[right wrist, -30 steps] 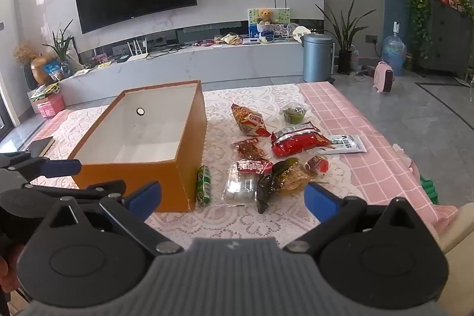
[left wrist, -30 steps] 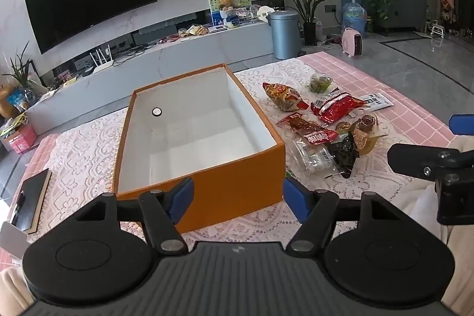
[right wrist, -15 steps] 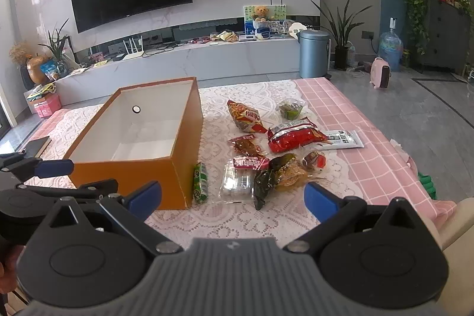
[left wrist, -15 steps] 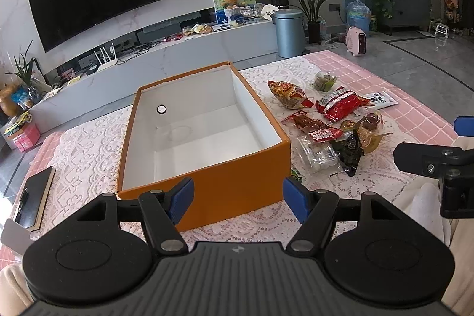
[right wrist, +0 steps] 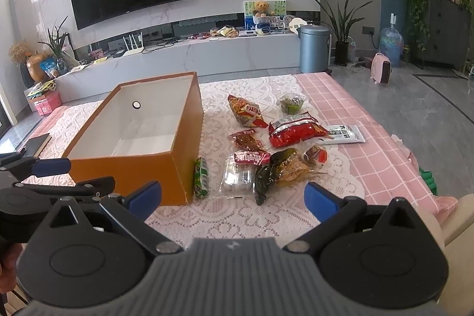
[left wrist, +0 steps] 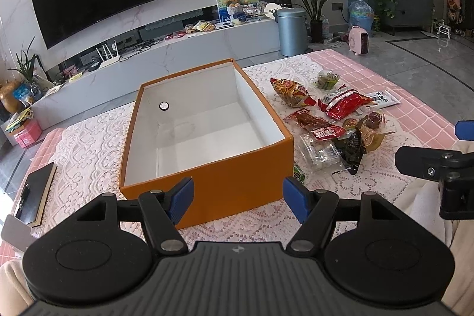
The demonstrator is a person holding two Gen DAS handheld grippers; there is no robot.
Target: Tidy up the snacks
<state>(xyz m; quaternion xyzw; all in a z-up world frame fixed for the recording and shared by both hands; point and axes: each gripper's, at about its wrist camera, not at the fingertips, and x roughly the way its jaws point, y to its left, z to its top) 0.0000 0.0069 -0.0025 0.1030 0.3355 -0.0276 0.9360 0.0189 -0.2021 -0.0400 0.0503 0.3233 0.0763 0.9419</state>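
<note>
Nothing has shifted over the last second: your left gripper (left wrist: 238, 200) and right gripper (right wrist: 232, 197) still hover spread and empty, the orange box (left wrist: 237, 185) holds no snacks (right wrist: 266, 150), which lie beside it on the counter (right wrist: 237, 215), so sorting hasn't begun

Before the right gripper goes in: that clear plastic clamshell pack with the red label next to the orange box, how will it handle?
The clear plastic clamshell pack looks thin-walled, so it will probably flex or crackle under a hard pinch. It seems mostly air, so likely light and prone to sliding on the lace tablecloth if nudged. The dark green wrapper lies against its edge and may get dragged along.
</note>
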